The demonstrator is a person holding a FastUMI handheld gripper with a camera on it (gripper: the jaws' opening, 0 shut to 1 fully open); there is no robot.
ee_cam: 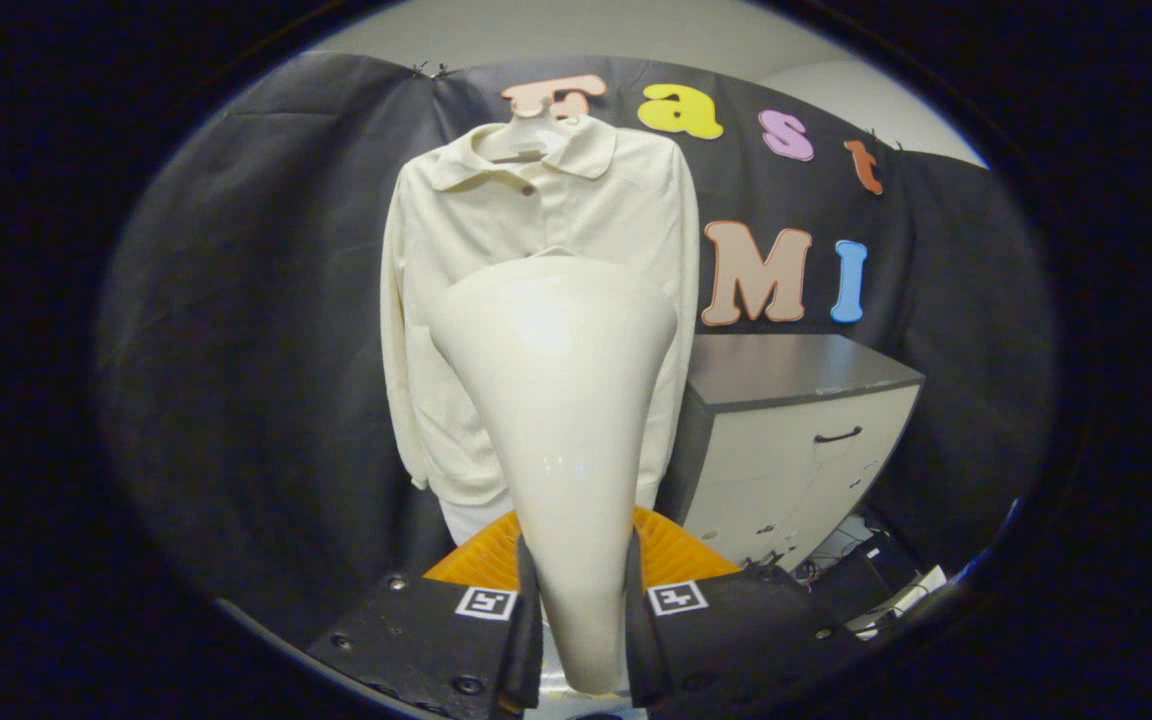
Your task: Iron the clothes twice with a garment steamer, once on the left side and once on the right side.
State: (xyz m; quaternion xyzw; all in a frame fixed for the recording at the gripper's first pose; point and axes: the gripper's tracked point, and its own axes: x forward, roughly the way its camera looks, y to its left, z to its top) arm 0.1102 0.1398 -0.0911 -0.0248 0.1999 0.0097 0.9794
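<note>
Between the two fingers of the gripper [581, 620] stands the steamer [556, 400], a smooth cream body that is narrow at its handle and flares to a broad rounded head. Both fingers press against the narrow handle, one on each side, so the tool is closed on the steamer and holds it upright. Each finger carries a small square marker close to the steamer handle. Beyond the steamer head hangs the shirt [536, 230], cream like the steamer, on a pale hanger [531, 130] against the black cloth wall [266, 300]. From this view the steamer head covers the lower middle of the shirt front; whether it touches the fabric cannot be told. Above the steamer head show the shirt's collar, its buttoned placket and both shoulders, and the two long sleeves hang down on either side of the steamer. Just behind the steamer handle, below the shirt hem, sits an orange ribbed thing [676, 555], partly hidden by the steamer; what it is cannot be told. Right of the steamer, near the shirt's sleeve, stands a cabinet [796, 430] with a dark top, a pale front and a dark handle, and some dark cables [856, 560] lie on the floor at its foot.
</note>
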